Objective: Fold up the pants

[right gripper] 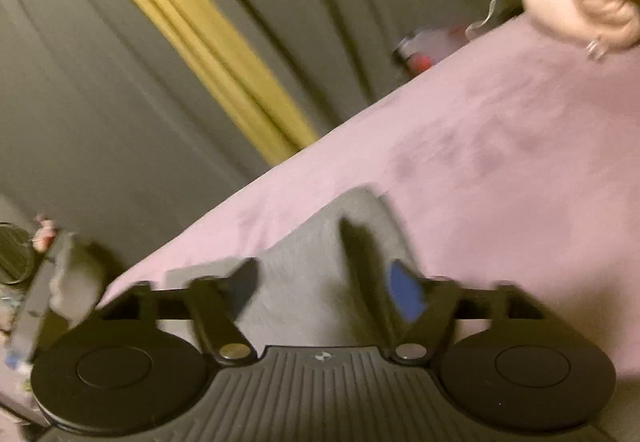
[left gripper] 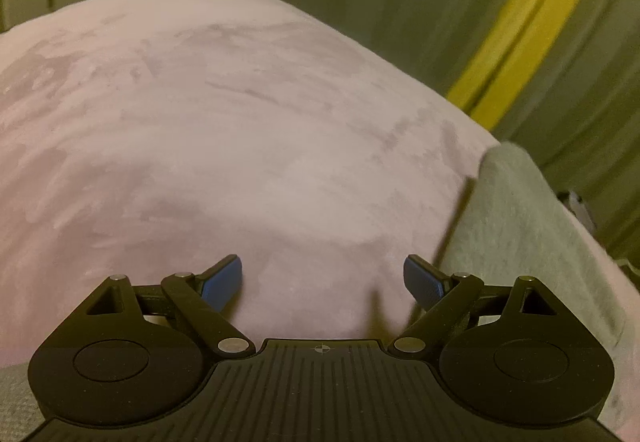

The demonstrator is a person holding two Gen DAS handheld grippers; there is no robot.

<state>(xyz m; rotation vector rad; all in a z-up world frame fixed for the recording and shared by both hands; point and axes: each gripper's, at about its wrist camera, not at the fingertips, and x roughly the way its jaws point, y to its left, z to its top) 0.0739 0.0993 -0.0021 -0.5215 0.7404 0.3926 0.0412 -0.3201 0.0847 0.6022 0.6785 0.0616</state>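
1. The left gripper [left gripper: 322,279] has its jaws wide apart over the pink blanket [left gripper: 224,114], holding nothing.
2. The right gripper [right gripper: 324,288] also stands wide open and empty.
3. The grey pants [right gripper: 312,266] lie on the blanket, under the right gripper.

Dim, warm indoor light leaves both fisheye views soft and grainy, corners vignetted black and lines bowed toward the edges, with the right wrist view smeared by motion blur, worst on the yellow curtain stripe [right gripper: 192,42] at ten o'clock.
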